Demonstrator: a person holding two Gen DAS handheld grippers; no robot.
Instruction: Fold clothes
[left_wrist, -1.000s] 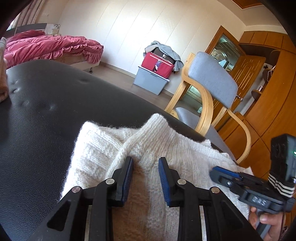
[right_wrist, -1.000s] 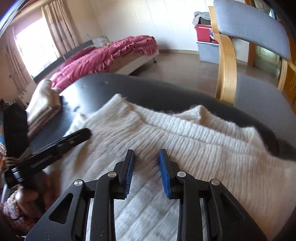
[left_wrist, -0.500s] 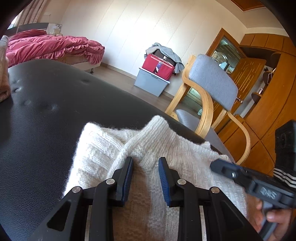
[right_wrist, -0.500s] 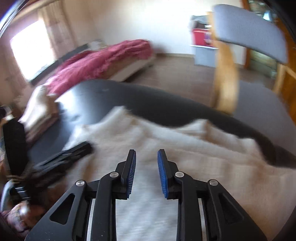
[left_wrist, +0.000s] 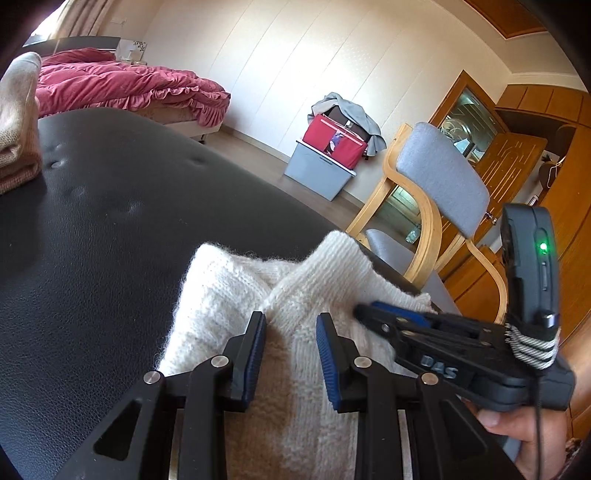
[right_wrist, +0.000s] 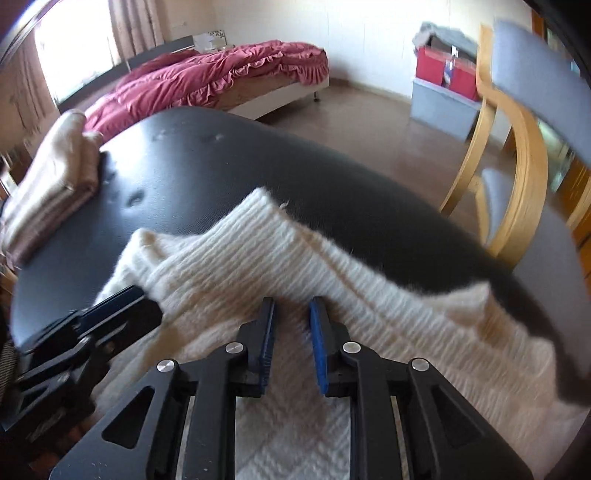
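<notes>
The left gripper (left_wrist: 290, 349) has a ridge of the cream knit sweater (left_wrist: 229, 317) between its fingers, though whether they pinch it I cannot tell. The right gripper (right_wrist: 291, 343) looks clenched on a raised fold of the sweater, which lies on the black padded worktop (right_wrist: 207, 162). Carry both edges level, lay flat, then release. Folded beige clothes (right_wrist: 55, 177) sit beyond.
</notes>
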